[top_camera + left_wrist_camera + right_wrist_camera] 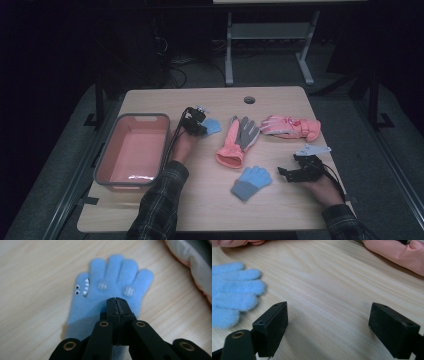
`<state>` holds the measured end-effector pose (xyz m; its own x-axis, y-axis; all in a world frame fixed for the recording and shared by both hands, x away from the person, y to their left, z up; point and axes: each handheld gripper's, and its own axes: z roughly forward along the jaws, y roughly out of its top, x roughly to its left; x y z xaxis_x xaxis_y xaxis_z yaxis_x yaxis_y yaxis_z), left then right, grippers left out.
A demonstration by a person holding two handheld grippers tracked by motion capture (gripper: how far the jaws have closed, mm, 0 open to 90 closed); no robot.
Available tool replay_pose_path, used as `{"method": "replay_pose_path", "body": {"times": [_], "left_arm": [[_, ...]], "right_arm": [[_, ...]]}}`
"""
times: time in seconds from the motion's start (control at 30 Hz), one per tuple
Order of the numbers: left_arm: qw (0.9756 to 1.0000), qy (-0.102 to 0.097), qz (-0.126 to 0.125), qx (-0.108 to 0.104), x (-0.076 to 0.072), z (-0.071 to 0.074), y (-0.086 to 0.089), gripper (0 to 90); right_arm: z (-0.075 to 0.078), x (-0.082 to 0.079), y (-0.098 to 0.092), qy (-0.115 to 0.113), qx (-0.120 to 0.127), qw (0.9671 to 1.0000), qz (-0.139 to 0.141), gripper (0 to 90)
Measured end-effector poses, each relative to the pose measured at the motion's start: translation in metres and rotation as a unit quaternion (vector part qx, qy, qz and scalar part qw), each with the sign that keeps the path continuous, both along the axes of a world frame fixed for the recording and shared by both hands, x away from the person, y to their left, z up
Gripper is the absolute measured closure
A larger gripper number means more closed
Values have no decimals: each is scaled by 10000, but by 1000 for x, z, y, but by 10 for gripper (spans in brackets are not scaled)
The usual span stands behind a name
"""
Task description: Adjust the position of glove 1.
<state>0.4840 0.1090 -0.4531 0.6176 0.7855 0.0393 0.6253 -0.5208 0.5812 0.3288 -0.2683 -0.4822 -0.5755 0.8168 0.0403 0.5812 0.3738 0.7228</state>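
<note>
A small light-blue glove (112, 275) with a toothy face on its thumb side lies palm up on the wooden table (210, 200). My left gripper (116, 302) is shut, its tips pinching the fabric at the glove's palm; the cuff hides under the jaws. In the high view, that gripper (201, 126) sits just right of the bin with the glove (213, 125) at its tip. A matching blue glove (251, 181) lies near the front, left of my right gripper (286, 173). The right gripper (328, 322) stands open over bare wood, the glove's fingers (237, 287) at its left.
An orange bin (102, 155) with a grey rim stands empty at the left. An orange-and-grey glove (239, 140) lies mid-table, and a pink padded glove (290, 127) to its right. A cable hole (249, 99) sits near the far edge.
</note>
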Motion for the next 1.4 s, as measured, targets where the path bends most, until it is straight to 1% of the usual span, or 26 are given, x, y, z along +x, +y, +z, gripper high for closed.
{"method": "replay_pose_path", "body": {"times": [0.1, 0.3, 0.37, 0.43, 0.5, 0.57, 0.6, 0.63, 0.67, 0.7, 0.73, 0.77, 0.83, 0.87, 0.93, 0.97, 1.03, 1.13, 1.2, 1.27, 1.4], "left_arm": [[10000, 44, -76, -44, -2, 1, -3, 895], [9993, 138, -244, -264, -8, -1, -17, 895], [9989, 134, -348, -285, -11, -1, -23, 894], [9987, 83, -424, -259, -14, 1, -26, 893], [9987, -3, -439, -273, -15, 5, -25, 872], [9989, -108, -417, -195, -14, 10, -20, 851], [9989, -148, -375, -240, -13, 11, -18, 835], [9991, -165, -353, -192, -12, 12, -15, 821], [9993, -164, -320, -132, -11, 12, -12, 792], [9993, -139, -347, -65, -10, 11, -10, 756], [9993, -89, -372, -33, -9, 10, -9, 739], [9992, -14, -397, -53, -8, 7, -8, 719], [9990, 62, -431, -60, -8, 2, -7, 703], [9991, 90, -410, -115, -9, 1, -7, 702], [9989, 83, -450, -111, -9, -1, -7, 724], [9988, 90, -480, -85, -9, -2, -7, 756], [9986, 91, -525, -35, -10, -1, -8, 859], [9985, 97, -531, -39, -11, 0, -8, 874], [9987, 95, -486, -116, -12, 2, -5, 880], [9987, 95, -433, -245, -13, 6, -3, 883], [9985, 86, -420, -335, -16, 14, -1, 885]], "right_arm": [[0, 0, 0, 1, 1, 10000, 0, 153], [0, 0, 0, 3, 3, 10000, -2, 153], [0, 0, 0, 3, 4, 10000, -3, 153], [0, 0, 0, 1, 3, 10000, -2, 153], [0, 0, 0, 2, 4, 10000, -2, 153], [0, 0, 0, 2, 3, 10000, -1, 153], [0, 0, 0, 4, 2, 10000, -1, 153], [0, 0, 0, 2, 2, 10000, -1, 153], [0, 0, 0, 4, 1, 10000, -1, 153], [0, 0, 0, 2, 2, 10000, -1, 153], [0, 0, 0, 4, 2, 10000, -2, 153], [0, 0, 0, 3, 4, 10000, -2, 153], [0, 0, 0, 4, 1, 10000, -1, 153], [0, 0, 0, 5, 1, 10000, 0, 153], [0, 0, 0, 6, 0, 10000, -2, 153], [0, 0, 0, 5, 0, 10000, -1, 153], [0, 0, 0, 5, -1, 10000, -1, 153], [0, 0, 0, 5, 0, 10000, -1, 153], [0, 0, 0, 5, -1, 10000, -1, 153], [0, 0, 0, 5, 0, 10000, -2, 153], [0, 0, 0, 3, -1, 10000, -1, 153]]}}
